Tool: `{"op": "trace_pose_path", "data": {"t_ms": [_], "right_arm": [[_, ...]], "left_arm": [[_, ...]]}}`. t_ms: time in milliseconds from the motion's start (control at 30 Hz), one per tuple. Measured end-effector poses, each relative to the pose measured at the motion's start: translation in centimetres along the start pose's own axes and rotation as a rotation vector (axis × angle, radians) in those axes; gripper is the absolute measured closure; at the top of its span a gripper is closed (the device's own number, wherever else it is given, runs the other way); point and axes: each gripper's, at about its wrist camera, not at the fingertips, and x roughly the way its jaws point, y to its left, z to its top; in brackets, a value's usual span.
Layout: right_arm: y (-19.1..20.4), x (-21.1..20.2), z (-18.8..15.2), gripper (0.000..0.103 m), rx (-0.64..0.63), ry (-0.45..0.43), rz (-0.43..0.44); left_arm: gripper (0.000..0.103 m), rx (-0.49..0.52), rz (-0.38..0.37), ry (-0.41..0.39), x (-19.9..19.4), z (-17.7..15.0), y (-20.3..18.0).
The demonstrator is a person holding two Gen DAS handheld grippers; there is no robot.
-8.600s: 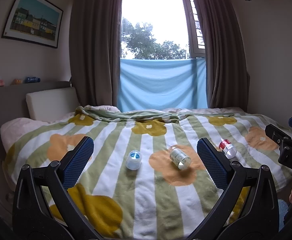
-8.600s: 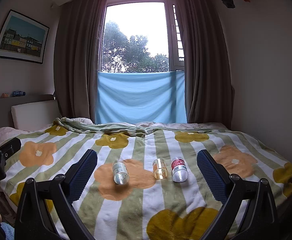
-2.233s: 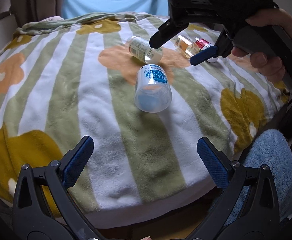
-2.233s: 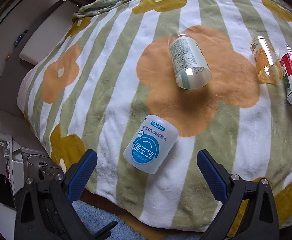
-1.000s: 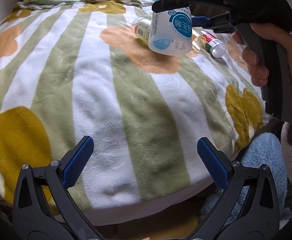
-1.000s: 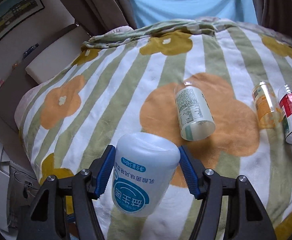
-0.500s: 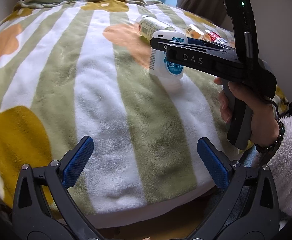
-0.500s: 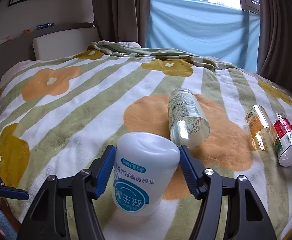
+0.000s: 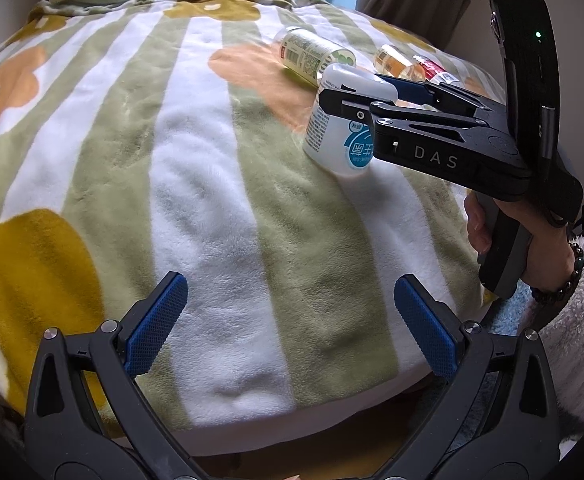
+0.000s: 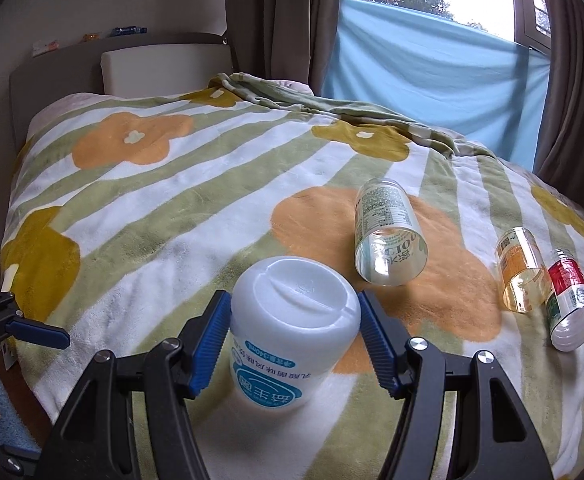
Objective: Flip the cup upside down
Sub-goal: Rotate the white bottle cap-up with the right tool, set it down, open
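A white plastic cup point(image 10: 292, 320) with a blue label stands mouth-down on the striped flower blanket point(image 10: 171, 200), its ribbed bottom facing up. My right gripper point(image 10: 295, 300) is shut on the cup, one blue pad pressed on each side near the top. In the left wrist view, the same cup point(image 9: 332, 140) leans slightly under the right gripper point(image 9: 352, 92), which a person's hand point(image 9: 532, 248) holds from the right. My left gripper point(image 9: 290, 286) is open and holds nothing, low over the bed's near edge, well short of the cup.
Three more cups lie on their sides behind and to the right: a clear green-labelled one point(image 10: 388, 236), an orange one point(image 10: 520, 276) and a red one point(image 10: 570, 300). A pillow point(image 10: 163, 68) and headboard stand at the far left. The bed's edge drops off near the cup.
The right gripper took the cup off the blanket, turned it over in the air and lowered it. It now rests mouth-down on the blanket. The left gripper barely moved.
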Motion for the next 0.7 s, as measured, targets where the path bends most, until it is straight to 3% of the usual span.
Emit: {"op": "trace_pose_path", "data": {"t_ms": [100, 200, 300, 700], "right_arm": [[0.0, 0.1, 0.0, 0.040, 0.015, -0.004, 0.002], [-0.1, 0.1, -0.2, 0.000, 0.037, -0.017, 0.006], [-0.1, -0.4, -0.4, 0.000, 0.043, -0.067, 0.014], [0.6, -2.7, 0.2, 0.000, 0.033, -0.115, 0.018]], "left_arm": [[0.000, 0.003, 0.003, -0.002, 0.0, -0.1, 0.0], [0.000, 0.000, 0.001, -0.004, -0.1, -0.1, 0.0], [0.000, -0.003, -0.001, -0.008, -0.2, -0.1, 0.0], [0.000, -0.017, 0.006, -0.039, -1.1, -0.1, 0.4]]}}
